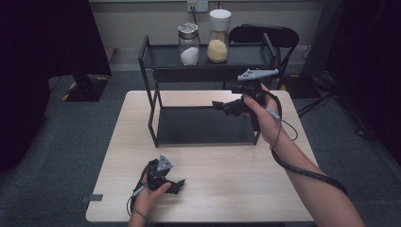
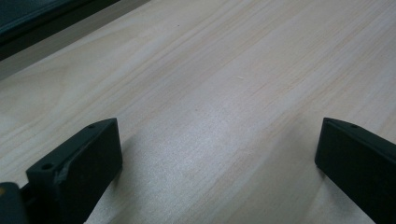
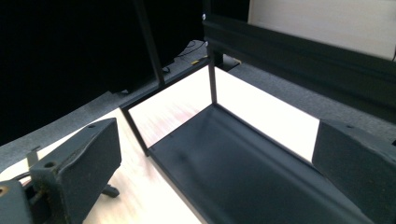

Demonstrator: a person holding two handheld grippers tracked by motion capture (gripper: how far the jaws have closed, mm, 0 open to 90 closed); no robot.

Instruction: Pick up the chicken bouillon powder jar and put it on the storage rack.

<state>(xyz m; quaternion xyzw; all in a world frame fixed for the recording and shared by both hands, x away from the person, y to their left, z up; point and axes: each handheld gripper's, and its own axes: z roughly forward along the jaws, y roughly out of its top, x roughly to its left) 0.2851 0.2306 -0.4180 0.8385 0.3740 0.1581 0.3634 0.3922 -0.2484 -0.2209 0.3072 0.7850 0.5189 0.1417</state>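
Observation:
A black two-tier rack (image 1: pixel 151 101) stands at the back of the wooden table (image 1: pixel 236 179). On its top shelf are two jars: one with white powder and a metal lid (image 1: pixel 189 45), one with yellow grains and a white lid (image 1: pixel 218 37). My right gripper (image 1: pixel 222 107) is held in the air at the rack's right end, open and empty, pointing left over the lower shelf (image 3: pixel 243 172). My left gripper (image 1: pixel 177 185) rests low near the table's front left, open, with bare tabletop (image 2: pixel 219 102) between its jaws.
A black chair (image 1: pixel 265 34) stands behind the rack. Dark curtains hang on both sides, and a stand base (image 1: pixel 85 87) sits on the grey floor at the left. Cables trail from both grippers.

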